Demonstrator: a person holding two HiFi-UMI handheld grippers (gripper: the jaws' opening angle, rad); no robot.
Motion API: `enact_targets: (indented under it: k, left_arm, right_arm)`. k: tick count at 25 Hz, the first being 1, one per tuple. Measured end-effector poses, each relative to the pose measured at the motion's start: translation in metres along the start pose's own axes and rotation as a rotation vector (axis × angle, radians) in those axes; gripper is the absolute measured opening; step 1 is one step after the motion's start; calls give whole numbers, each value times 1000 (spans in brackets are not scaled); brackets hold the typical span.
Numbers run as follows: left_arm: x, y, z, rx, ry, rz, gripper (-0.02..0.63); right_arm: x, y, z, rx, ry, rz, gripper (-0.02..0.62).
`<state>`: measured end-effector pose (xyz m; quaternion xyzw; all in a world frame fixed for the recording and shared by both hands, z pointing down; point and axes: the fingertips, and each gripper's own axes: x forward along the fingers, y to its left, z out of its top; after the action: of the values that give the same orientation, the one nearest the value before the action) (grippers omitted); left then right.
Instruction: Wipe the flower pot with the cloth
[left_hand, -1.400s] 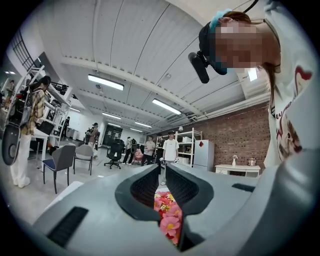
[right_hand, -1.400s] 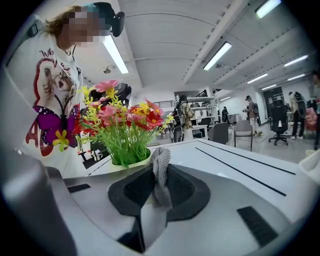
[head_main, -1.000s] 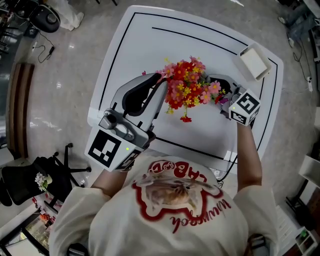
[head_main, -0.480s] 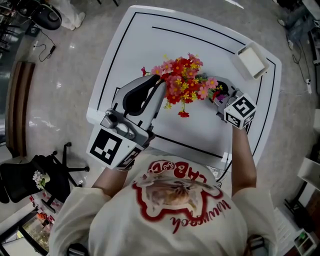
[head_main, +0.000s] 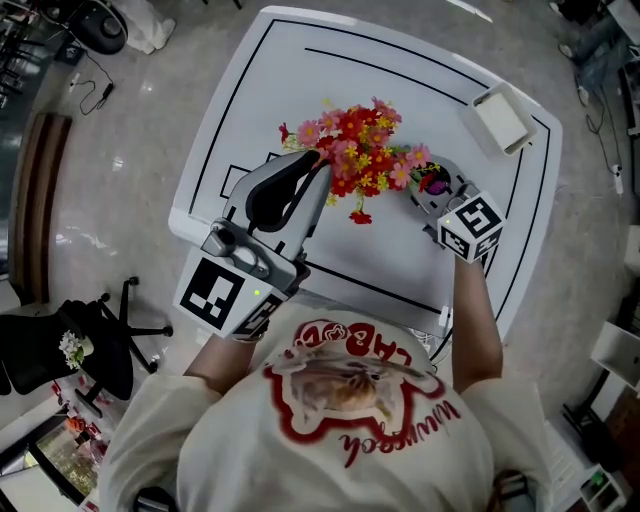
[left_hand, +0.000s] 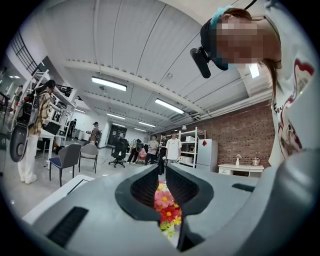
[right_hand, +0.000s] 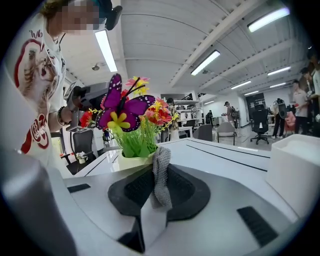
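A white desk (head_main: 400, 90) with black border lines bears a pale flower pot (right_hand: 131, 161) of red-pink flowers (head_main: 355, 150) and a white rectangular box (head_main: 503, 118).

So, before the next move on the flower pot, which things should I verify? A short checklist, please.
1. Right gripper shut on the cloth: ok.
2. Cloth touching the flower pot: cannot tell; it is near the rim.
3. Left gripper shut: ok; whether it steadies the pot: cannot tell.
4. Pot upright on the table: ok.
5. White box apart from the pot: ok.
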<state>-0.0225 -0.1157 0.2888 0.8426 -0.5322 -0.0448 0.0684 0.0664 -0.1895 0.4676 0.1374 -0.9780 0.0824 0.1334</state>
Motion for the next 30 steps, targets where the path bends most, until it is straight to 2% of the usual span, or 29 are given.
enact_targets:
  k: [8, 15, 22, 30]
  left_arm:
    - [-4, -3, -4, -10, -14, 12, 49]
    - [-5, 1, -1, -3, -1, -43, 49]
    - [-8, 17, 6, 19, 20, -122, 49]
    - [-18, 20, 4, 1, 32, -193, 49]
  right_arm:
    - [1, 3, -1, 3, -4, -28, 64]
    - [-2, 8, -3, 10, -2, -76, 64]
    - [-10, 12, -4, 26, -10, -163, 64]
    - [-11, 20, -7, 38, -6, -238, 64]
